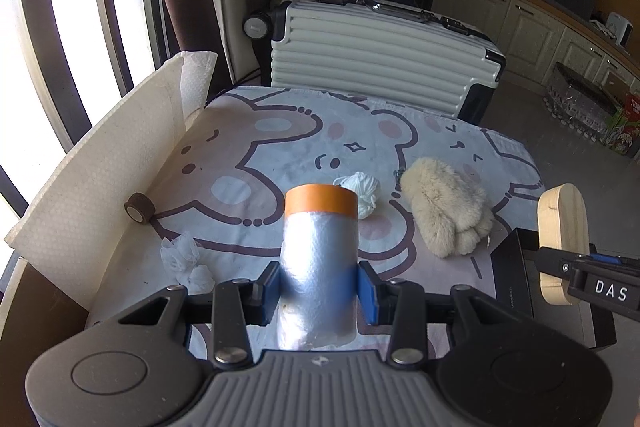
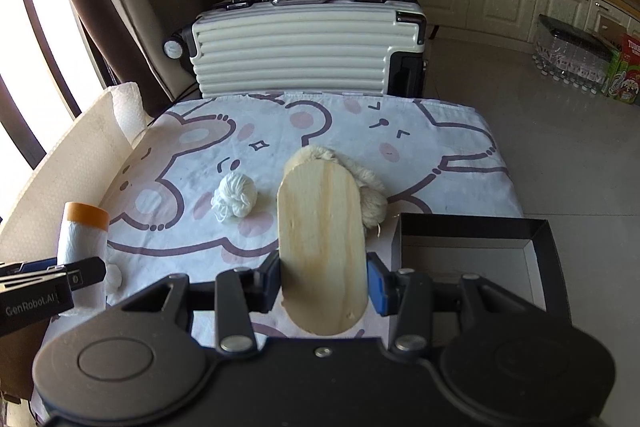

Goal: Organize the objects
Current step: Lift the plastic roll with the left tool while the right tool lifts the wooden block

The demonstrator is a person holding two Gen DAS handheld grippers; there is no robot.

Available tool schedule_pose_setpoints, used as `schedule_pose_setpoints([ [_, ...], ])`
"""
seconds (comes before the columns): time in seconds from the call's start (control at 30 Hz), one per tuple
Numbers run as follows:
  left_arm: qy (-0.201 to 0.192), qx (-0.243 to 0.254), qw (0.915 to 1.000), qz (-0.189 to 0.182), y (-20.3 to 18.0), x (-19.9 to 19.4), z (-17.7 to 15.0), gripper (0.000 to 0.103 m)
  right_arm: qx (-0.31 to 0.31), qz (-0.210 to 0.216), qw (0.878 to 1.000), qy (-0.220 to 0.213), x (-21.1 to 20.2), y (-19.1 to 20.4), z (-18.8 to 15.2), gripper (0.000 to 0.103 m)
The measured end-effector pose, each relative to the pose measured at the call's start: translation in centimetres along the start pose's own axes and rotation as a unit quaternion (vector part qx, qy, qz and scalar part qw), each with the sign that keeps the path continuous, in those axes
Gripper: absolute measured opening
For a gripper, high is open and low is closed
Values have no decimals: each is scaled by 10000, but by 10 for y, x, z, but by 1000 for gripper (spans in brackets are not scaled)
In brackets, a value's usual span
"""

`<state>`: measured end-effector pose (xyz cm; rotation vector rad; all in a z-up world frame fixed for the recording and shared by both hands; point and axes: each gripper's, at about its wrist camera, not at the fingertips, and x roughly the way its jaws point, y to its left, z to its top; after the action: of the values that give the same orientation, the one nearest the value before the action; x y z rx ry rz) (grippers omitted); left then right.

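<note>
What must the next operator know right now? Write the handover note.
Left gripper: shut on the orange-capped plastic roll, held above the cloth.
Right gripper: shut on the oval wooden board, also lifted.
Black box at the table's right edge looks empty; nothing stowed yet.
Still on the cloth: white yarn ball, furry paw, brown tape roll, white mesh puffs.
Left to do: place both held items, then gather the rest.

1. The wooden block point(image 2: 322, 247) hides most of the furry toy point(image 2: 370, 193) behind it.
2. The black box point(image 1: 516, 291) is cut off behind the right tool point(image 1: 560, 263).
3. The roll's point(image 1: 318, 259) near end is blurred.
</note>
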<state>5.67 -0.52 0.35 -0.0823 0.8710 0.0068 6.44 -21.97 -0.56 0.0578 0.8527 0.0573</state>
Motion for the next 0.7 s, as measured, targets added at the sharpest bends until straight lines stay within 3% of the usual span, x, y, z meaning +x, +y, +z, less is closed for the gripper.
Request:
schedule_pose_setpoints([
  [0.33,-40,127,9999,34,-14,0,1,42,122,101,9998,-143,2,-1,5,45],
  [0.7,-10,252,9995,-196,-48,11,1,42,81,-64,9998,-156,3,-31,0,45],
])
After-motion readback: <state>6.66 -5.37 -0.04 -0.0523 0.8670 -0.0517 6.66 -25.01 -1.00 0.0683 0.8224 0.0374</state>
